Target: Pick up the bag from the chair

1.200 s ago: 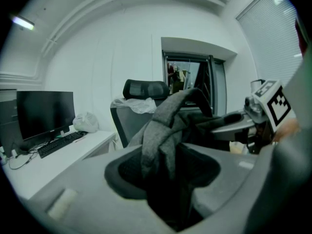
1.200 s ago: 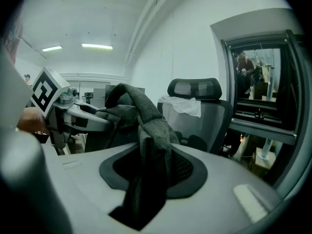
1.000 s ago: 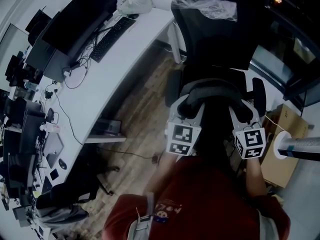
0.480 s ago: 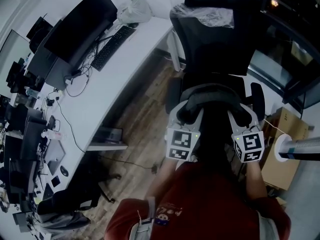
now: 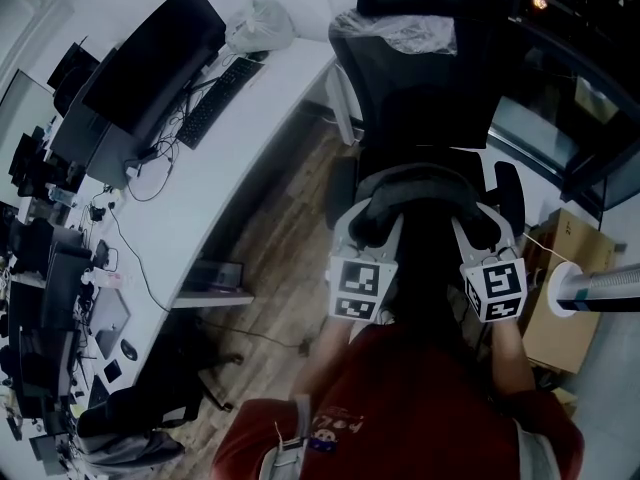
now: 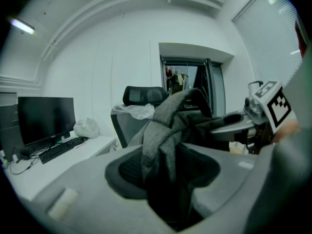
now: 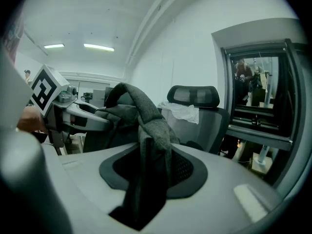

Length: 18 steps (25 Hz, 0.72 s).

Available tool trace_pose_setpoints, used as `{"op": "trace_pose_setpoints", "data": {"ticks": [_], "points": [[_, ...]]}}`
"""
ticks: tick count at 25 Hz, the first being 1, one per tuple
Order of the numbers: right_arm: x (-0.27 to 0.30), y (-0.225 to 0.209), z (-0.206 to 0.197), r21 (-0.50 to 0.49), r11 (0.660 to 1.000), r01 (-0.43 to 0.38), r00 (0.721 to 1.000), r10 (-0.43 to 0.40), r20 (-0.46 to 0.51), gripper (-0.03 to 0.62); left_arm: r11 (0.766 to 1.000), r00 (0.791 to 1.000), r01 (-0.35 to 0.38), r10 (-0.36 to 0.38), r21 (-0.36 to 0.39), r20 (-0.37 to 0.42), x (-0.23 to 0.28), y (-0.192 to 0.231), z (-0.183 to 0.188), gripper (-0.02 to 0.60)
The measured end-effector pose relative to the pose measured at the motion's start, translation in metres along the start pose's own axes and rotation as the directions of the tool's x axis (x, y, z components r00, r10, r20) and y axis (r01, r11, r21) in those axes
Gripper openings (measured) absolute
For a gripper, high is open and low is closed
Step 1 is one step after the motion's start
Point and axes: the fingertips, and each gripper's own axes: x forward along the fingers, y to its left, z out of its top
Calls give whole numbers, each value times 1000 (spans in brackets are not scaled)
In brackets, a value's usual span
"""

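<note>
A dark grey fabric bag (image 5: 425,190) hangs between my two grippers, in front of the black office chair (image 5: 430,88) and over its seat. My left gripper (image 5: 366,230) is shut on a grey fold of the bag (image 6: 163,130), which runs up out of its jaws. My right gripper (image 5: 482,230) is shut on another grey strap of the bag (image 7: 146,126). In the left gripper view the right gripper's marker cube (image 6: 271,104) shows beyond the bag. Clear plastic wrap (image 5: 400,30) covers the top of the chair's backrest.
A long white desk (image 5: 215,178) runs along the left with a monitor (image 5: 150,53), a keyboard (image 5: 218,100) and a white plastic bag (image 5: 258,23). A cardboard box (image 5: 562,298) stands at the right by dark glass panels. Wooden floor (image 5: 275,258) lies between the desk and the chair.
Both grippers have drawn slightly back toward the person, with the bag still held between them. The chair has not visibly moved.
</note>
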Motion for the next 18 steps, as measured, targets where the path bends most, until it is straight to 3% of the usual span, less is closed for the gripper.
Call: {"op": "trace_pose_setpoints", "data": {"ticks": [18], "points": [[-3, -4, 6, -5, 1000, 20, 1000, -20, 11, 133, 1000, 1000, 3, -3, 11, 17, 0, -2, 8, 184]]}}
